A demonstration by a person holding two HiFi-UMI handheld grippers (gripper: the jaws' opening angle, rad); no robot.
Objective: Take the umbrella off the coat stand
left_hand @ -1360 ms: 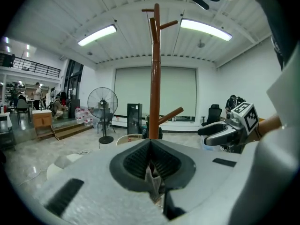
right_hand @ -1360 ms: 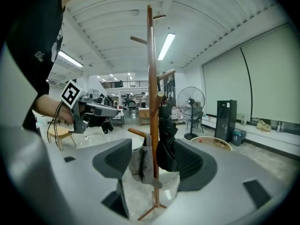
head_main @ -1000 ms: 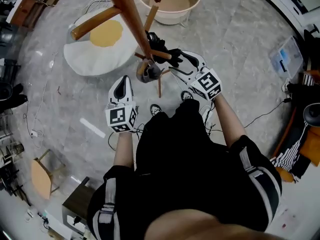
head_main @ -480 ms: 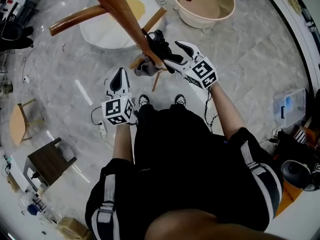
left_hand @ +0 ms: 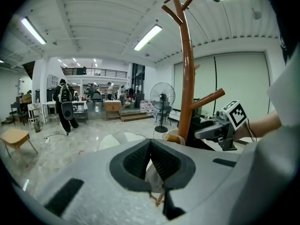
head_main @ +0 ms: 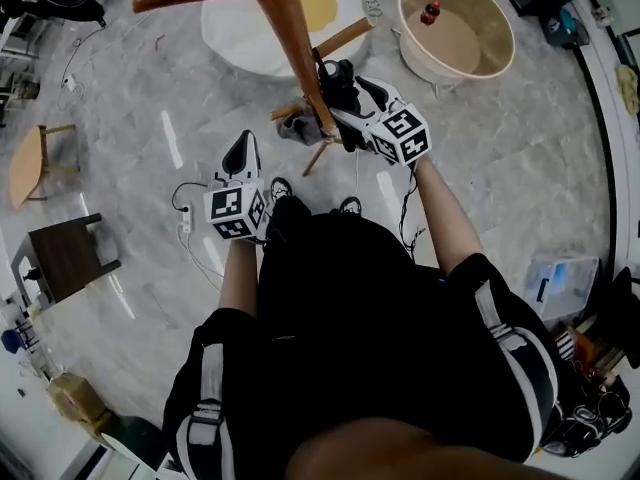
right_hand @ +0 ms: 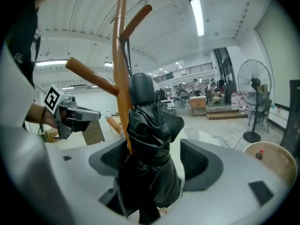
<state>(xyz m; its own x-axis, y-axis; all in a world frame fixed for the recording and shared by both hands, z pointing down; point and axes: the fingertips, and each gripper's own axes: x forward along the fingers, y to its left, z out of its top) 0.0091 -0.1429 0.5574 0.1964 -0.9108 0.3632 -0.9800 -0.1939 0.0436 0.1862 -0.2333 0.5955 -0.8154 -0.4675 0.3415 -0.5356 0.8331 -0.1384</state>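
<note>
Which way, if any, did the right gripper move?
Yes: the right gripper went toward the coat stand; jaws have just been opening, umbrella between them.

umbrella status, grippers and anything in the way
Right gripper open, jaws just been opening, black umbrella between them, unclamped. Left gripper shut, empty, held back. Umbrella hangs against the coat stand trunk, tight beside the right jaws.

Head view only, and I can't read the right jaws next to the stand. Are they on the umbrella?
Observer: Not pressing. The right gripper has just been opening its jaws. The black umbrella stands between them, with a gap at the right pad.
Operator: And the other one?
Observer: The left gripper is shut, nothing between its jaws.
Operator: Is it off yet?
Observer: Doesn't look it. It sits close beside the trunk of the coat stand; I can't see what it hangs from.
</note>
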